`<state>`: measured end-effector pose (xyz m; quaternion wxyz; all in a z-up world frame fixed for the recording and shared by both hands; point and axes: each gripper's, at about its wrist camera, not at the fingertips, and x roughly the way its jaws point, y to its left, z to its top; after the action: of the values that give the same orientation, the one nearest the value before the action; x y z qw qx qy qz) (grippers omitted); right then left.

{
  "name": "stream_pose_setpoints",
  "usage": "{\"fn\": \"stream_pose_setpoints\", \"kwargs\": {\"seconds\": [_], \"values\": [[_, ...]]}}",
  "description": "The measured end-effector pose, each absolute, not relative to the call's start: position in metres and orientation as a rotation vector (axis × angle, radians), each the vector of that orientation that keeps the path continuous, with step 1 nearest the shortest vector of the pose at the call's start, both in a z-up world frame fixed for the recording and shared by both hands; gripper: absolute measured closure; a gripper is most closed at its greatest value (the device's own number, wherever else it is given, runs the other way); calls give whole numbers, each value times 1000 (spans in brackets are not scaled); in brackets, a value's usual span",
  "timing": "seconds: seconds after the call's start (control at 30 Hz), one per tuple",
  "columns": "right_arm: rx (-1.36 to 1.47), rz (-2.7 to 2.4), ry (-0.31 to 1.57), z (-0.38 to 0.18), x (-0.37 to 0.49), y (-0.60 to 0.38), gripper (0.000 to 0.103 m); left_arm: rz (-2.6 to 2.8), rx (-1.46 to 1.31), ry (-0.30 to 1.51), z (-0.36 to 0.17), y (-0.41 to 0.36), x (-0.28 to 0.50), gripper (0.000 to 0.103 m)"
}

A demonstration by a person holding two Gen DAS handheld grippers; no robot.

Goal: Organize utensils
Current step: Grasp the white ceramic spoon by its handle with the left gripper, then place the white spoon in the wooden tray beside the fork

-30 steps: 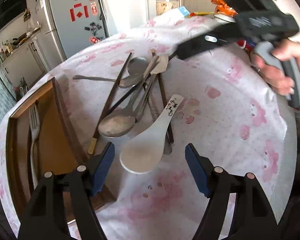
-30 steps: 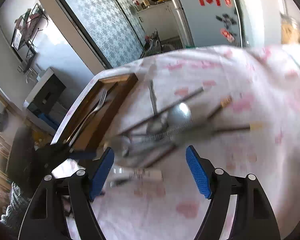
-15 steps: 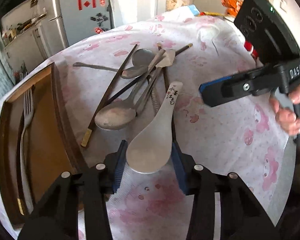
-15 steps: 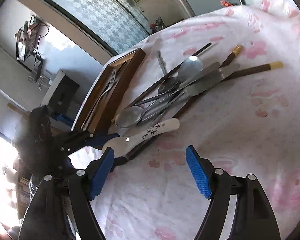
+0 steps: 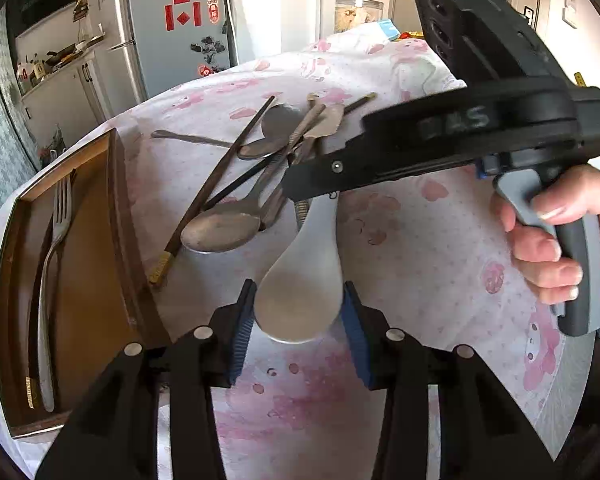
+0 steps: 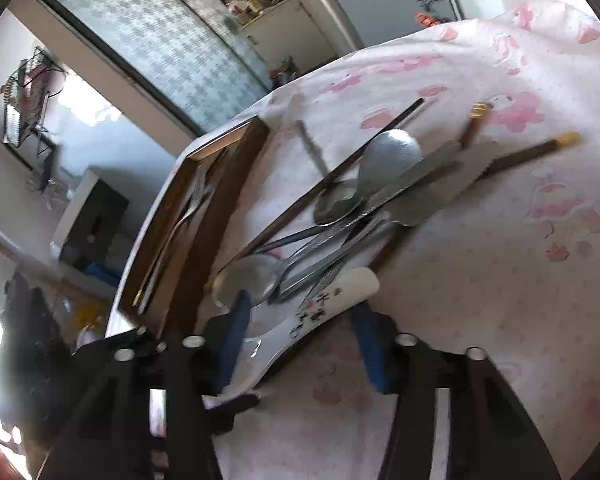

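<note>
A white rice spoon point(image 5: 300, 296) with black writing on its handle lies on the pink-flowered cloth, in front of a pile of utensils. My left gripper point(image 5: 298, 320) is shut on its bowl, with a blue pad against each edge. In the right wrist view the spoon's handle point(image 6: 332, 300) runs slantwise between the fingers of my right gripper point(image 6: 300, 340). Those jaws are closing, and the pads stand a little off the handle. The pile holds a large metal spoon point(image 5: 220, 232), a smaller one point(image 6: 392, 156), dark chopsticks point(image 5: 220, 176) and a knife.
A wooden tray point(image 5: 118, 208) at the table's left edge holds a fork point(image 5: 56, 240) and a gold-tipped chopstick. A person's hand point(image 5: 552, 240) grips the right gripper's handle at right. A fridge and cabinets stand beyond the table.
My left jaws have come together on the white spoon's bowl. The right gripper has dropped from the far side over the spoon's handle, and its jaws have narrowed.
</note>
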<state>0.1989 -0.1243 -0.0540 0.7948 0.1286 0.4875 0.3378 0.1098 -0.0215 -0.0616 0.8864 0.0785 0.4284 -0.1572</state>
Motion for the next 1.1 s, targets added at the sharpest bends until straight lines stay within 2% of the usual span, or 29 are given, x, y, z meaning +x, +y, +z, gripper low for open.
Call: {"fn": "stream_pose_setpoints", "kwargs": {"seconds": [0.03, 0.07, 0.27, 0.53, 0.67, 0.97, 1.0, 1.03, 1.1], "values": [[297, 728, 1046, -56, 200, -128, 76, -327, 161, 890, -61, -21, 110, 58], [316, 738, 1048, -57, 201, -130, 78, -333, 150, 891, -61, -21, 111, 58], [304, 758, 1000, -41, 194, -134, 83, -358, 143, 882, -54, -24, 107, 59], [276, 824, 970, -7, 197, -98, 83, -319, 130, 820, -20, 0, 99, 59], [250, 881, 965, 4, 203, -56, 83, -253, 120, 803, -6, 37, 95, 59], [172, 965, 1031, -17, 214, 52, 83, -130, 16, 834, -12, 127, 89, 61], [161, 964, 1042, -23, 215, 60, 83, -118, 6, 841, -15, 134, 89, 62], [149, 962, 1050, -27, 216, 68, 83, -123, -1, 853, -18, 139, 90, 88], [140, 961, 1059, -33, 216, 80, 84, -98, 4, 864, -22, 143, 90, 89]]}}
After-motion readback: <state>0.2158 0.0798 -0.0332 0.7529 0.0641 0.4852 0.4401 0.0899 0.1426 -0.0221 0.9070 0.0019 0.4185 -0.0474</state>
